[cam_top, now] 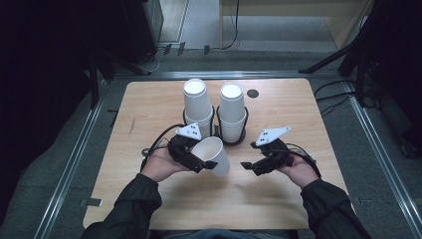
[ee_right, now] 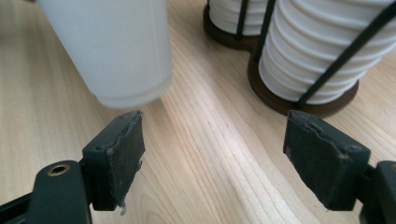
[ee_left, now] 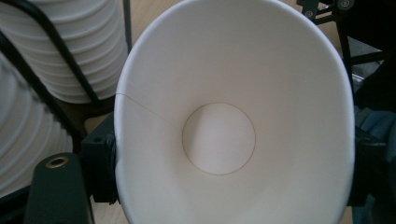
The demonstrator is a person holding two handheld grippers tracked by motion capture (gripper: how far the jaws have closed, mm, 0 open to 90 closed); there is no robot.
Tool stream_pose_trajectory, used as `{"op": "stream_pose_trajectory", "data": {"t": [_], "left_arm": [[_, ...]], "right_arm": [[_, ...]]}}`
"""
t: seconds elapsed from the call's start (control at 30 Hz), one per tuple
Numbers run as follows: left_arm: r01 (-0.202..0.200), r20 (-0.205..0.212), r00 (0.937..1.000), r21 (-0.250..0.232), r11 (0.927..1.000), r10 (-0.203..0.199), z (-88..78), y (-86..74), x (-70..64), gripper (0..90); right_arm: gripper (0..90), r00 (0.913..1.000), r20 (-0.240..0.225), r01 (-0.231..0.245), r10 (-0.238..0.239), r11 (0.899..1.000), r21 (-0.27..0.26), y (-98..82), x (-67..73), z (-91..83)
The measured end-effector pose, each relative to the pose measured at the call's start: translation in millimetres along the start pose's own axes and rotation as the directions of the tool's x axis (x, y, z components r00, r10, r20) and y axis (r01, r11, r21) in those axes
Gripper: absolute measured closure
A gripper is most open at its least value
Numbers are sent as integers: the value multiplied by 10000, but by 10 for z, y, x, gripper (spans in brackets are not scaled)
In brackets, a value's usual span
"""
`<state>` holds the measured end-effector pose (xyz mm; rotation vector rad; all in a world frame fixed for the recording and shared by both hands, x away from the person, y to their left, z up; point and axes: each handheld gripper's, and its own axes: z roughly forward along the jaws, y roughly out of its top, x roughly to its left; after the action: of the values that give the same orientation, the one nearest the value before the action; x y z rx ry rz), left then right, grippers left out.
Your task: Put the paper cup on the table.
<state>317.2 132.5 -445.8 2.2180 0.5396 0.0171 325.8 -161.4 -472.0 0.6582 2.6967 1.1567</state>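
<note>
Your left gripper (cam_top: 198, 158) clamps a paper cup (cam_top: 214, 155) by its rim, tilted above the wooden table (cam_top: 149, 109); squeeze harder and it will crumple. Your right gripper (cam_top: 259, 162) waits open at the cup's three o'clock. Two cup stacks (cam_top: 232, 112) stand at twelve; grey floor around.

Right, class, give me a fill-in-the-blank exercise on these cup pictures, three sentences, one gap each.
1. The left tool is shut on a single paper ____.
2. The right tool has its jaws ____ and holds nothing.
3. Behind the tools, ____ stacks of cups stand in a black wire holder on the table.

Missing words: cup; open; two
</note>
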Motion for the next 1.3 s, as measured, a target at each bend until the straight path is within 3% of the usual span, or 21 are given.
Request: {"op": "stream_pose_trajectory", "data": {"t": [0.1,0.2,0.37,0.63,0.83,1.1,1.3], "left_arm": [[135,-118,9998,52,9999,-135,-38,-29,12,184],[307,-261,9992,-8,9995,-307,-87,-67,26,183],[594,-392,9974,-152,9981,-600,-155,-139,74,183],[964,-993,9904,-66,9953,-966,-293,-280,142,183],[1267,-1431,9814,-165,9918,-1277,-411,-376,223,183],[1634,-1613,9731,-184,9864,-1642,-530,-490,364,182],[2050,-1829,9606,-424,9779,-2093,-651,-601,515,182]], "right_arm": [[208,9996,178,-209,209,9998,46,0,-43,12],[208,9993,-2,-374,374,9991,-222,20,-80,5],[208,9993,68,-353,354,9991,-231,51,-106,28],[208,9993,105,-356,359,9989,-298,91,-152,43],[208,9990,53,-438,439,9988,-235,110,-180,93],[208,9992,90,-398,400,9990,-202,104,-196,111],[208,9990,137,-424,430,9983,-400,121,-205,124]]}}
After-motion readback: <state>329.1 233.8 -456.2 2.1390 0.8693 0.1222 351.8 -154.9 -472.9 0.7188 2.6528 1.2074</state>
